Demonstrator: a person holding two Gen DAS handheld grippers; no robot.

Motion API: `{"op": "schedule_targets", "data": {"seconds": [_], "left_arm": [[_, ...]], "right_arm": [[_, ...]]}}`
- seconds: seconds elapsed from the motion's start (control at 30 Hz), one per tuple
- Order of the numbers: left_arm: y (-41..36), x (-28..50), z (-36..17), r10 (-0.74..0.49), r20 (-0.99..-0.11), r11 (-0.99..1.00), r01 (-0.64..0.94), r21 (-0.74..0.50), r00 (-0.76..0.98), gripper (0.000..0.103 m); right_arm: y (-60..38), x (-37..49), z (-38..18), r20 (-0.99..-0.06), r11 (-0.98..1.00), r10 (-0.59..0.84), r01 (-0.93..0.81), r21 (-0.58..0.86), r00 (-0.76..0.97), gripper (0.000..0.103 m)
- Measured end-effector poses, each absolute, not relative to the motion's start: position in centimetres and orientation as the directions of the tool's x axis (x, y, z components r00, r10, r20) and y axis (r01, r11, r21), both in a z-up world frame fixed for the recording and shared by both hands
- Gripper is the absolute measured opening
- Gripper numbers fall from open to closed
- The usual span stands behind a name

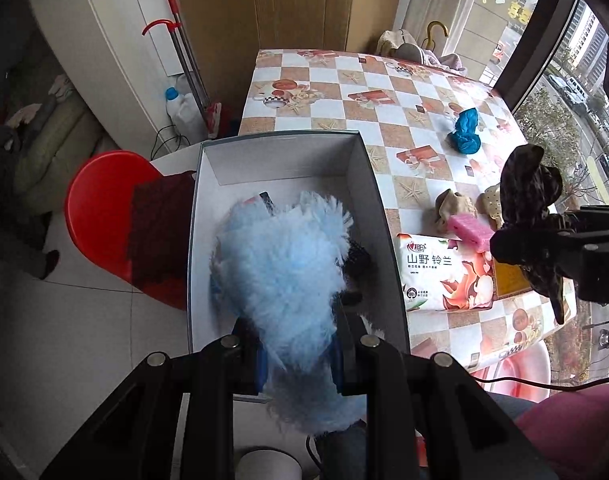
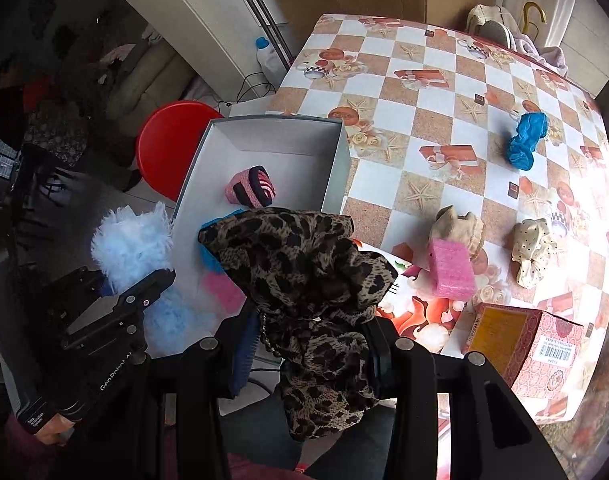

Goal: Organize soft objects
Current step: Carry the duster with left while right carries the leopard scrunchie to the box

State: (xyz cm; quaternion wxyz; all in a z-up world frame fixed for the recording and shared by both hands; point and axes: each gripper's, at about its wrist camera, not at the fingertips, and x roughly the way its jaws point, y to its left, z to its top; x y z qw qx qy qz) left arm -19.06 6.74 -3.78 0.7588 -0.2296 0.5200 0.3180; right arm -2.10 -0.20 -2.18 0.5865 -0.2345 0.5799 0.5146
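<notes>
My left gripper (image 1: 300, 356) is shut on a fluffy light-blue piece (image 1: 288, 268), which hangs over the near end of the open grey box (image 1: 280, 156). In the right wrist view the same blue fluff (image 2: 132, 248) shows at the box's (image 2: 272, 136) left rim. My right gripper (image 2: 310, 344) is shut on a leopard-print cloth bow (image 2: 300, 264), held above the box's near right corner; it appears at the right in the left wrist view as the leopard bow (image 1: 528, 184). Inside the box lies a pink-and-navy rolled item (image 2: 250, 186).
On the checked tablecloth (image 2: 424, 64) lie a blue scrunchie (image 2: 524, 140), a beige scrunchie (image 2: 460, 224), a pink foam block (image 2: 452, 272), a cream dotted scrunchie (image 2: 534, 248), a tissue pack (image 1: 444, 272) and a patterned carton (image 2: 532, 340). A red stool (image 2: 172, 140) stands left of the box.
</notes>
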Motion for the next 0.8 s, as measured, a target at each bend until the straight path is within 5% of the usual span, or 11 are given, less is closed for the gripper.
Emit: {"op": "schedule_targets", "data": {"seconds": [0.8], "left_arm": [[7.9, -22.3, -4.8, 0.291, -0.941, 0.704, -0.705, 0.09, 0.171, 0.026]], "right_arm": [[2.0, -6.1, -3.9, -0.889, 0.325, 0.353, -0.853, 0.409, -0.292, 0.046]]}}
